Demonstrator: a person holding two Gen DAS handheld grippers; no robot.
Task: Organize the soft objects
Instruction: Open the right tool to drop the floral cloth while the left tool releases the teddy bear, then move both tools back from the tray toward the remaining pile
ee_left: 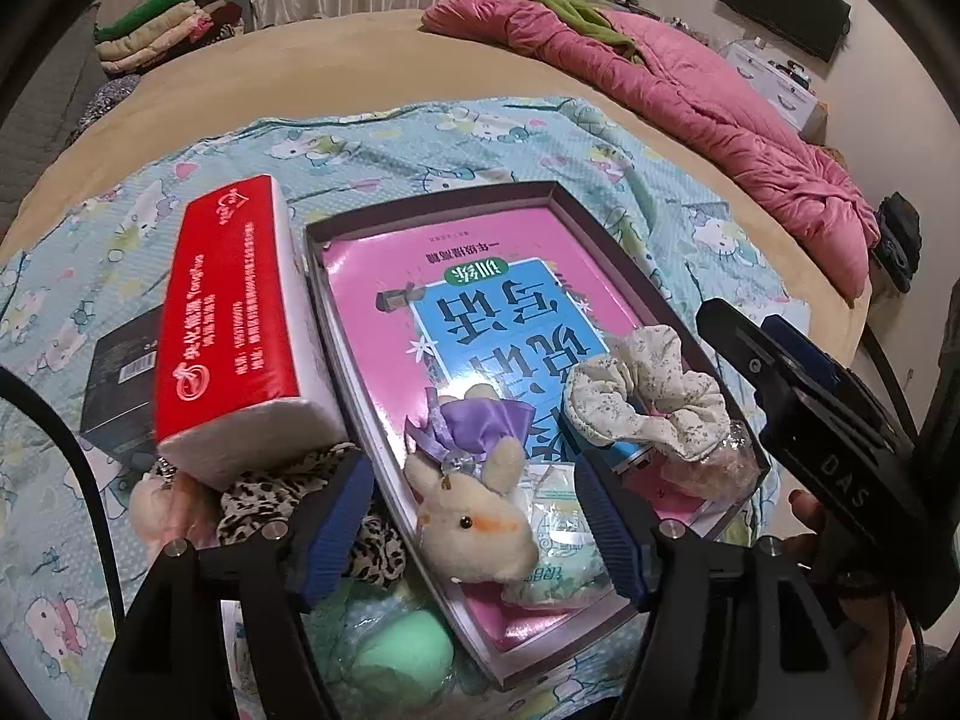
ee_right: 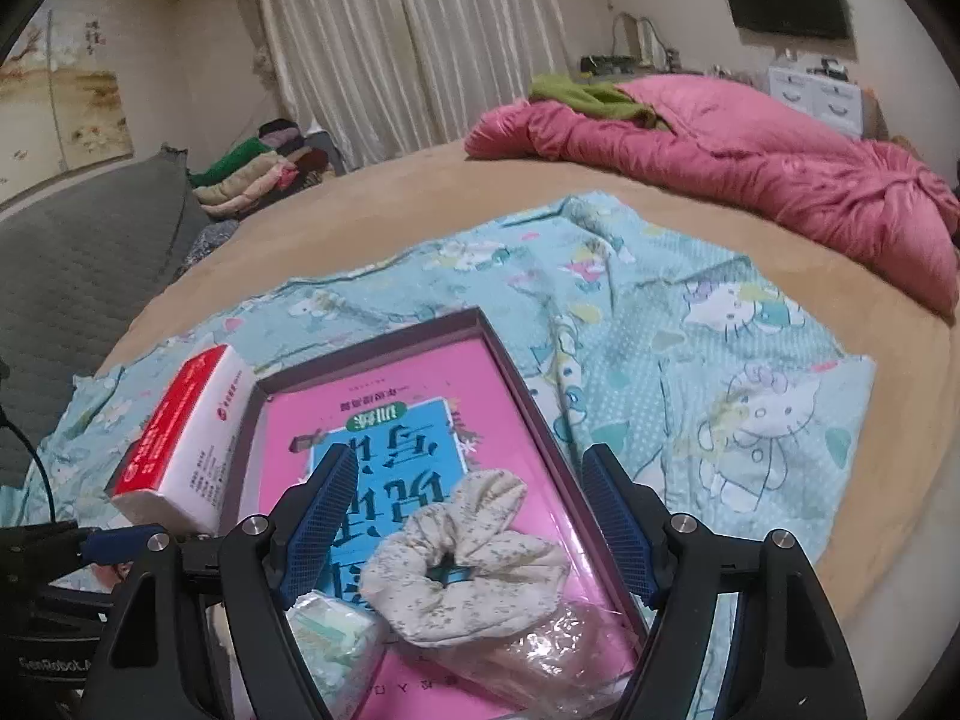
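Left tool (ee_left: 474, 531) released, straddling plush rabbit (ee_left: 474, 516) lying in tray (ee_left: 606, 222); right tool (ee_right: 468, 531) released above scrunchie (ee_right: 462, 564), also in tray: soft items gathered in one container on bed.

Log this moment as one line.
left gripper: open over beige plush rabbit | right gripper: open over floral fabric scrunchie | both in shallow box

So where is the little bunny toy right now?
In the left wrist view the bunny toy lies at the near left edge of the shallow box, on the pink book, beside a small tissue pack, under the open left tool.
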